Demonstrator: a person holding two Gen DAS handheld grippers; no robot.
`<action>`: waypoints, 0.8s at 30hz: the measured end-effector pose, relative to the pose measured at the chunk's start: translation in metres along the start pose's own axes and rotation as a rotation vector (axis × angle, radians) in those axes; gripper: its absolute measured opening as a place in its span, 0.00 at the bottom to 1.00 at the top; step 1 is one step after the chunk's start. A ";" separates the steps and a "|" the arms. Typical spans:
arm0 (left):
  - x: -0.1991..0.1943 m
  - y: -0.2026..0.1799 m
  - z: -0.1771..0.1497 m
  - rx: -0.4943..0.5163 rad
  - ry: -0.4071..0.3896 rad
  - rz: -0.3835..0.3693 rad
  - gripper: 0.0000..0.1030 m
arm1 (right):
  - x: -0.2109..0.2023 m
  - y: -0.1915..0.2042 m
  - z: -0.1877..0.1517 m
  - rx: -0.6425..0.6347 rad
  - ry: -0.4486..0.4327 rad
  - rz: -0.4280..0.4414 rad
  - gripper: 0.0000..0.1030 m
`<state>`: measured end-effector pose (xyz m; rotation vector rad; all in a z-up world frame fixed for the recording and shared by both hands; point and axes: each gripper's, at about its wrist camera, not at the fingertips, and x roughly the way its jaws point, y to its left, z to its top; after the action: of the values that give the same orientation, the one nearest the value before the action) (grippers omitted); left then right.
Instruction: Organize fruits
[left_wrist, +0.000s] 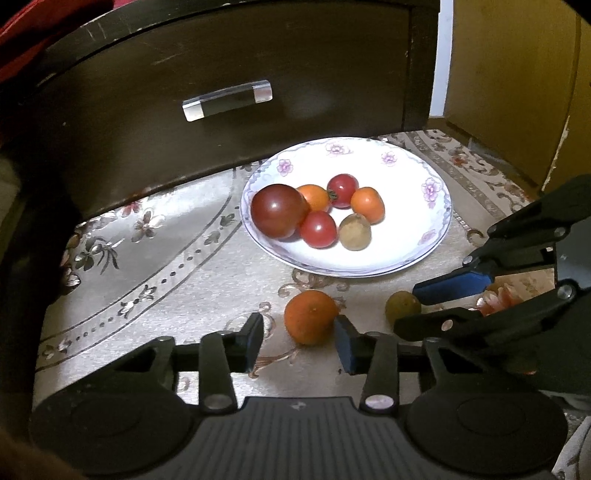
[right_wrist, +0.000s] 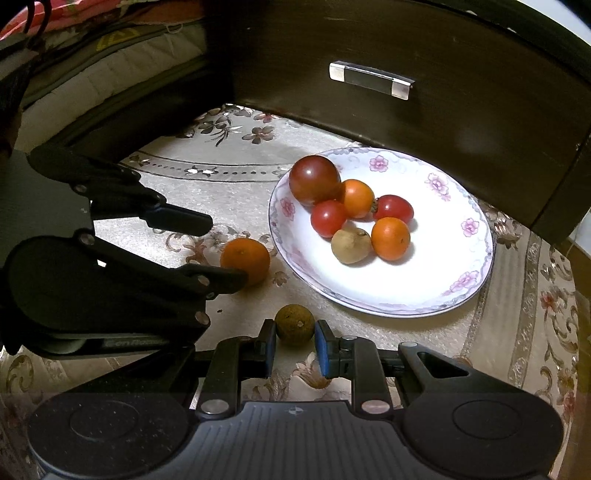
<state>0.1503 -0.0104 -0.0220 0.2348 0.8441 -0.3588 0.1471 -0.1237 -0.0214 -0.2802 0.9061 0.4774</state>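
Observation:
A white flowered plate (left_wrist: 369, 258) (right_wrist: 424, 288) holds several fruits: a large dark red tomato (left_wrist: 279, 210) (right_wrist: 314, 179), small red tomatoes, small oranges and a brown longan (left_wrist: 354, 232) (right_wrist: 350, 245). On the cloth in front of the plate lie an orange (left_wrist: 310, 316) (right_wrist: 245, 260) and a second brown longan (left_wrist: 402, 306) (right_wrist: 294, 324). My left gripper (left_wrist: 299, 341) is open, its fingers either side of the orange, just short of it. My right gripper (right_wrist: 294, 349) is open, its fingertips flanking the loose longan.
A dark wooden drawer front (left_wrist: 221, 74) (right_wrist: 406, 55) with a clear handle (left_wrist: 227, 99) (right_wrist: 371, 79) stands right behind the plate. The patterned tablecloth (left_wrist: 166, 258) (right_wrist: 221, 177) covers the surface. A yellow cabinet (left_wrist: 517, 74) is at the far right.

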 end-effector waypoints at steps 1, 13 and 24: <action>0.000 0.001 0.000 -0.006 -0.002 -0.005 0.43 | 0.000 0.000 0.000 0.001 0.000 0.000 0.19; 0.004 0.002 0.002 -0.027 0.005 -0.045 0.38 | -0.001 -0.006 -0.003 0.026 0.007 0.005 0.19; 0.019 0.000 0.002 -0.040 0.030 -0.023 0.39 | -0.002 -0.008 -0.003 0.031 0.007 0.010 0.19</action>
<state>0.1634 -0.0146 -0.0353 0.1941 0.8829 -0.3604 0.1477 -0.1321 -0.0220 -0.2496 0.9212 0.4712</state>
